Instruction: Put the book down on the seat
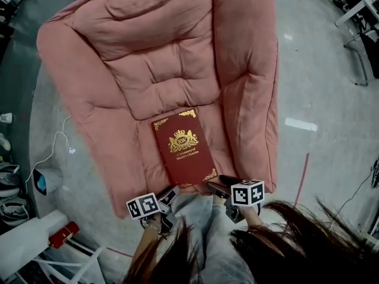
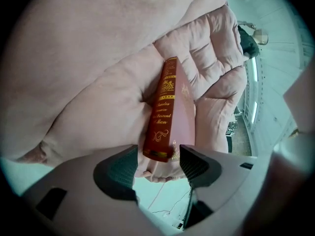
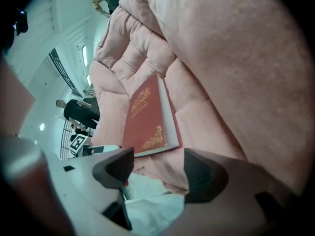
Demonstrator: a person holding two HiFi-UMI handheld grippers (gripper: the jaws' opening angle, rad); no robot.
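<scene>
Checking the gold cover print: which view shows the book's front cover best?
Head view: the book faces the camera, whole cover, crest and corners clear. The right gripper view shows it slanted; the left gripper view shows mostly the spine.

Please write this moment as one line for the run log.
book: flat on seat, cover up | left gripper: open, book's near end between its jaws | right gripper: open, empty | task: looks done

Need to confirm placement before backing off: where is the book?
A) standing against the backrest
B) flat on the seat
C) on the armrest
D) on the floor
B: the book lies cover-up on the seat.
</scene>
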